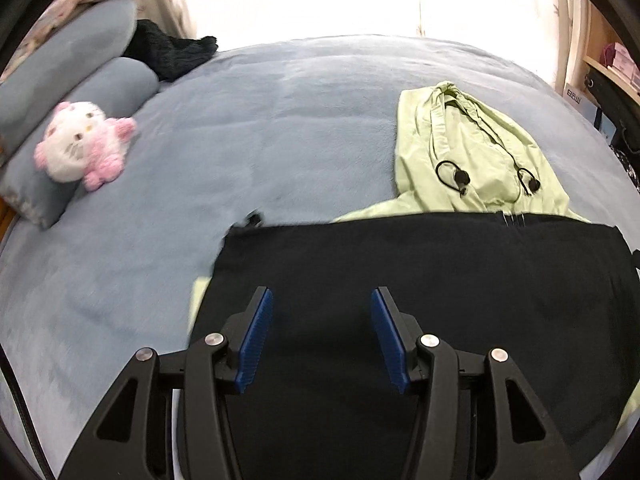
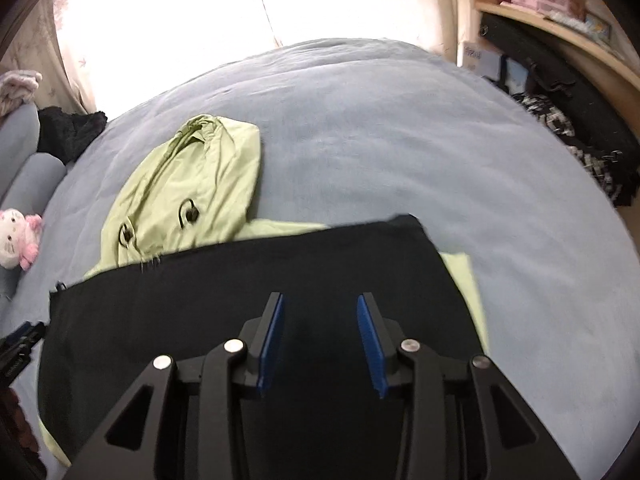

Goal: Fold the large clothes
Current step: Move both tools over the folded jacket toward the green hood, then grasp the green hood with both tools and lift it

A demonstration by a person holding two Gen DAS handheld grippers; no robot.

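Black garment [image 1: 420,280] lies beneath both parted hand-held grippers [image 1: 322,300] [image 2: 320,304].

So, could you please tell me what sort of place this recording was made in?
Most likely a bedroom: the garments lie on a bed with a blue-grey cover, pillows and a pink-and-white plush toy sit at one end, and a curtained window is behind.
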